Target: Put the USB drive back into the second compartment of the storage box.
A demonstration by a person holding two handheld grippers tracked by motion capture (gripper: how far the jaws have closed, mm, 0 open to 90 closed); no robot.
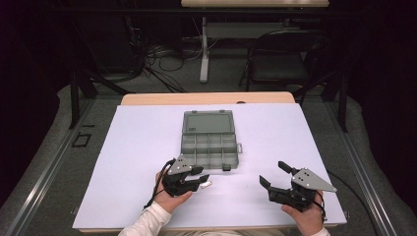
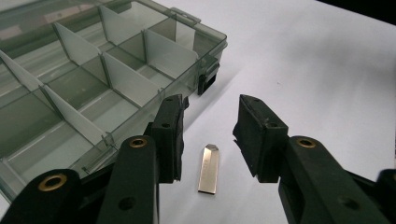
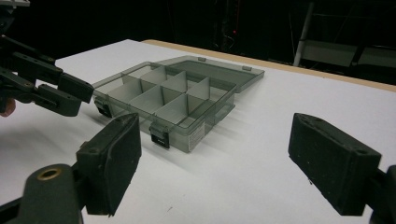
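A clear grey compartment box (image 1: 210,147) lies open on the white sheet, its lid folded back; it also shows as the box (image 2: 88,79) and the box (image 3: 168,100). A small flat metal piece (image 2: 208,168) lies on the sheet just in front of the box's near edge, seen as the piece (image 1: 207,184). My left gripper (image 2: 210,128) hovers open over it, one jaw on each side, not touching. My left gripper (image 1: 202,178) sits close to the box's front. My right gripper (image 1: 273,173) is open and holds nothing, to the right of the box; its wide-open gripper (image 3: 215,158) faces the box.
The white sheet (image 1: 137,147) covers a wooden table (image 1: 147,99). Beyond the table stand a black chair (image 1: 280,59), a table leg (image 1: 203,49) and cables on the floor. Black frame rails run along both sides.
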